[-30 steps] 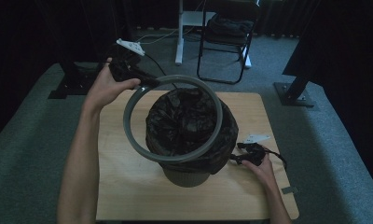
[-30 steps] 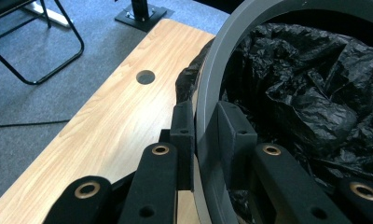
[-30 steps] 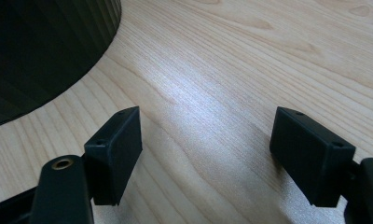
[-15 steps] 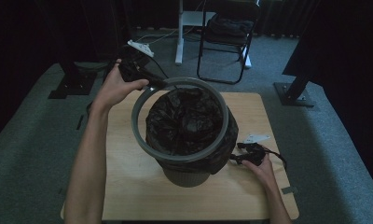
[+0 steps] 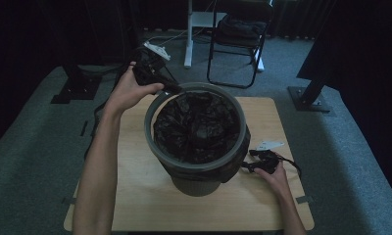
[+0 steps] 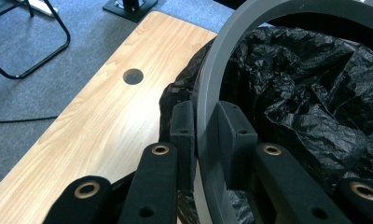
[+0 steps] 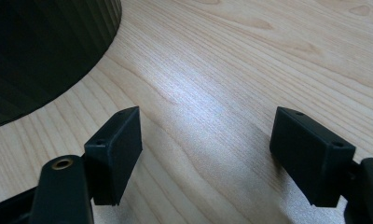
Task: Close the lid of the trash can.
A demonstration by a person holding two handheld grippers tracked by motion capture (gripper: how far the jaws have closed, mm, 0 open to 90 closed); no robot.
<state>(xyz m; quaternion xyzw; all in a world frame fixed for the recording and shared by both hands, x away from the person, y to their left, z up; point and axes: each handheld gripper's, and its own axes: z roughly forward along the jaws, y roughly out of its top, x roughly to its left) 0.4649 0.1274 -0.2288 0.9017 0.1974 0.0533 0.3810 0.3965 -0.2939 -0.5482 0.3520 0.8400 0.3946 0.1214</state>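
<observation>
A bin (image 5: 196, 178) stands in the middle of the table (image 5: 135, 196), already lined with a black bag (image 5: 196, 127) whose edge drapes over the rim. The left gripper (image 5: 172, 89), jaws clamped on a grey ring (image 5: 152, 137), holds it over the bin's mouth, around the bag. The ring looks placed but probably not yet pressed home. The right gripper (image 5: 248, 166) rests on the table beside the bin, jaws apart and empty.

Wooden table (image 5: 135, 196) on grey carpet (image 5: 32, 161); black folding chair (image 5: 238, 39) behind.
</observation>
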